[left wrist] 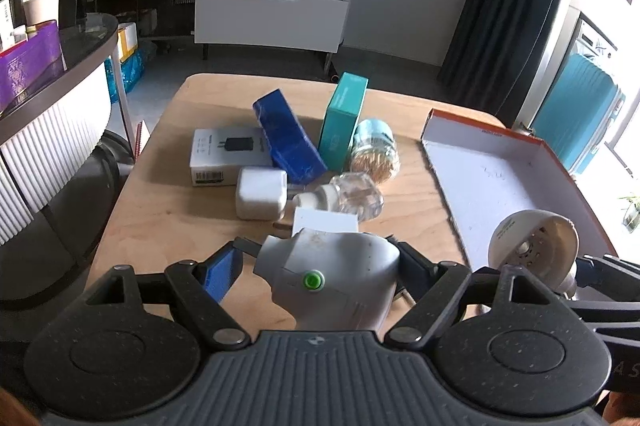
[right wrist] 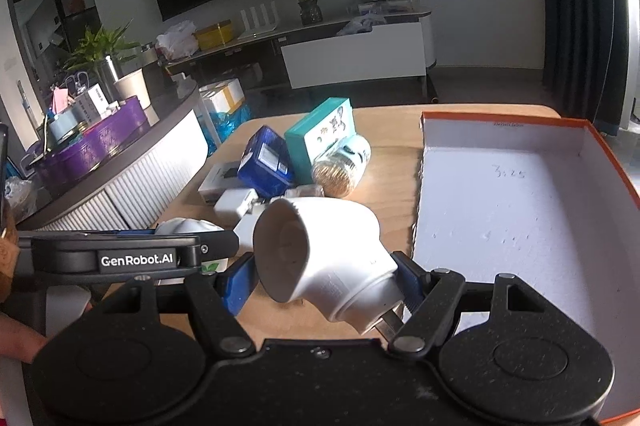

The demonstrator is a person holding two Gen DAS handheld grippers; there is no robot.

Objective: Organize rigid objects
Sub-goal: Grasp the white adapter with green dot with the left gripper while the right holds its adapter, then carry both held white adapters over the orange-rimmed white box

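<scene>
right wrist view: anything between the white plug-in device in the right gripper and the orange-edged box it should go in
Nothing visible. The right gripper holds the white plug-in device just left of the orange-edged box, whose white floor shows bare. The clutter, like the toothpick jar, sits farther back left.

On the side of the left gripper [right wrist: 132, 258], where it crosses your right wrist view, white lettering reads "GenRobot.AI". On the white inner floor of the orange-edged box lid [right wrist: 520, 209], faint handwriting reads "3:25". The white charger box [left wrist: 228, 153], the teal box [right wrist: 324, 141] and the blue box [right wrist: 266, 161] carry print too small or blurred to read.
</scene>
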